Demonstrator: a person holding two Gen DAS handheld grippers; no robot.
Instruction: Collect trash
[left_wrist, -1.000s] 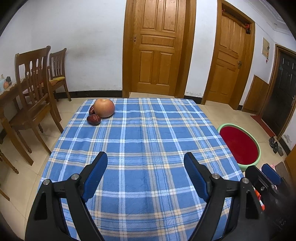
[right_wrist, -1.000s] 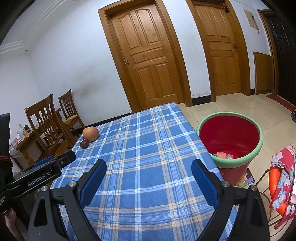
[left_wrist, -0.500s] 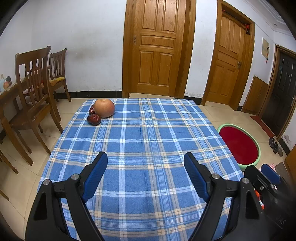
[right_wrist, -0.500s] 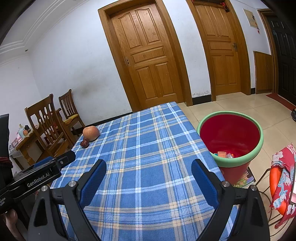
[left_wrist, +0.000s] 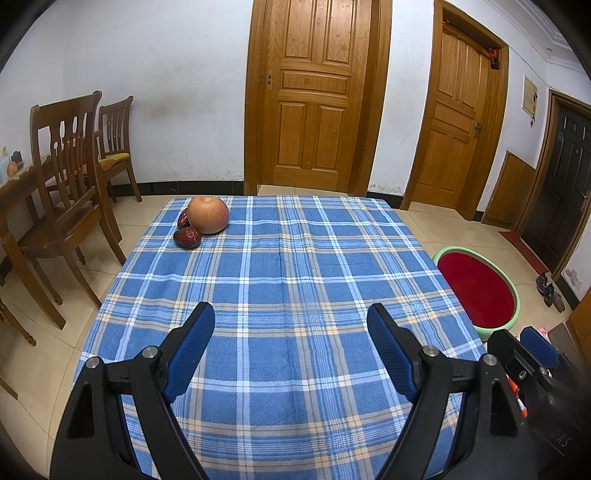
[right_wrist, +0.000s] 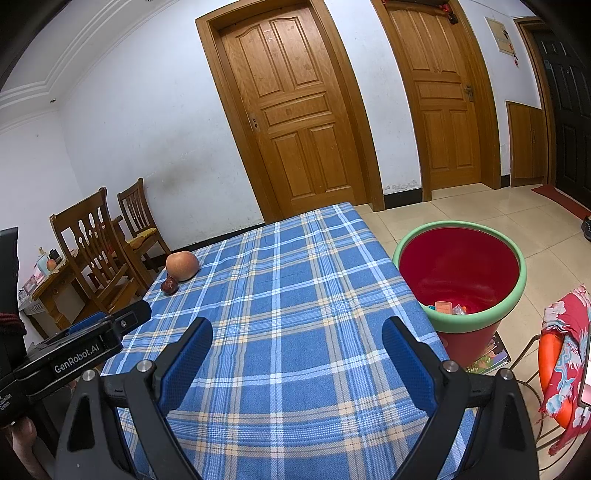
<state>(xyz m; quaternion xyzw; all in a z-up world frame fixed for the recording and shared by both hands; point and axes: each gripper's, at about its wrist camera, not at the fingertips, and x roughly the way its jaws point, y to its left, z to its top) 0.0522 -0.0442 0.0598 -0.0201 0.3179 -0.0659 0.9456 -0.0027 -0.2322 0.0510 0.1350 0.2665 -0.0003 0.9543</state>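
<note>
While both grippers hover over the near end of the table, nothing lies between their blue-padded fingers. Left gripper (left_wrist: 291, 345): jaws spread wide apart and empty, aimed down at the blue, white and yellow plaid tablecloth (left_wrist: 295, 280). Right gripper (right_wrist: 297, 356): jaws likewise wide apart and empty, above the near right part of the same cloth; its black body also shows at the near right edge of the left wrist view.

At the far left corner of the table sits a round orange-tan fruit (left_wrist: 208, 214), with two small, wrinkled dark red fruits, one (left_wrist: 187, 237) just in front of it and touching it, the other (left_wrist: 183, 218) tucked at its left side. All three lie well apart from both grippers.

On the tiled floor just beside the table's right edge stands a red plastic bin with a pale green rim (right_wrist: 515, 291); small pieces of coloured trash (right_wrist: 448, 307) rest at its bottom.

Two brown wooden chairs (left_wrist: 70, 177) stand to the left of the table, and two panelled wooden doors (left_wrist: 314, 96) fill the far wall.
</note>
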